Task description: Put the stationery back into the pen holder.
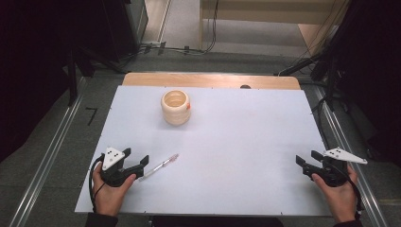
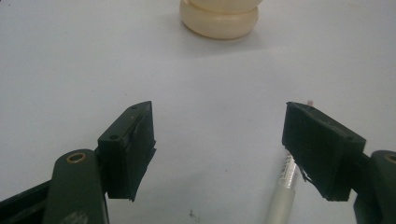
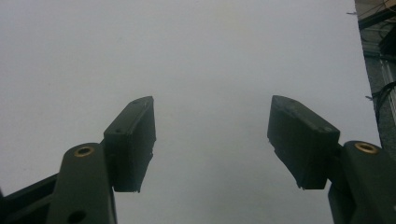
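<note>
A clear pen (image 1: 160, 166) lies on the white table (image 1: 236, 142) in the lower left of the high view, slanting from lower left to upper right, with its lower end just beside the left gripper (image 1: 138, 163). In the left gripper view the pen (image 2: 285, 186) sits at the lower right, partly behind the right-hand jaw and outside the gap; whether it touches that jaw cannot be told. That gripper's jaws stand wide apart, grasping nothing. The left hand (image 1: 109, 189) comes in from the bottom edge, wrapped around the gripper's body, jaws pointing up and to the right. A cream ribbed cup (image 1: 175, 107) stands upright in the upper middle, well apart from the pen. At lower right, the right gripper (image 1: 306, 160) is likewise spread and empty, held by the right hand (image 1: 338, 191), its jaws pointing left and slightly up the frame.
</note>
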`<control>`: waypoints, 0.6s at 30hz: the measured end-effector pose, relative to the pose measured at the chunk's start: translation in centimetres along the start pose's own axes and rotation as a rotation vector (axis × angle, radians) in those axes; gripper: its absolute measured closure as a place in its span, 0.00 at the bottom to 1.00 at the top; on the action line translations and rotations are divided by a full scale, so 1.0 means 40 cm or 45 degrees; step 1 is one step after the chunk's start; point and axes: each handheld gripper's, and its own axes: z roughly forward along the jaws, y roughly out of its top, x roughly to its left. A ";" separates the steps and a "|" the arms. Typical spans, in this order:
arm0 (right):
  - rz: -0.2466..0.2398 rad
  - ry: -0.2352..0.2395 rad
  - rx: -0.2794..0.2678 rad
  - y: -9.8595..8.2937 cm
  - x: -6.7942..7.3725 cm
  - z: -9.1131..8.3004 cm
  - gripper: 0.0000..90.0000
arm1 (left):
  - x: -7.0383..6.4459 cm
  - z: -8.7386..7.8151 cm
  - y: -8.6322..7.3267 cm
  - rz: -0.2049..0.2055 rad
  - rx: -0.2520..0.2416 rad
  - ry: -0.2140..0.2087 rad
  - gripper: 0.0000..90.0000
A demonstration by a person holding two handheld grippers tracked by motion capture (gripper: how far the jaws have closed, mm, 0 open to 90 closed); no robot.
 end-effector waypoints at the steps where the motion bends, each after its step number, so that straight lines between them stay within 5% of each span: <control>1: 0.002 0.000 -0.004 -0.001 0.000 0.000 0.34 | 0.000 0.001 0.001 0.002 0.001 -0.004 0.29; 18: 0.013 -0.021 -0.017 -0.006 -0.008 -0.008 0.32 | -0.017 0.011 0.002 0.030 0.038 -0.071 0.28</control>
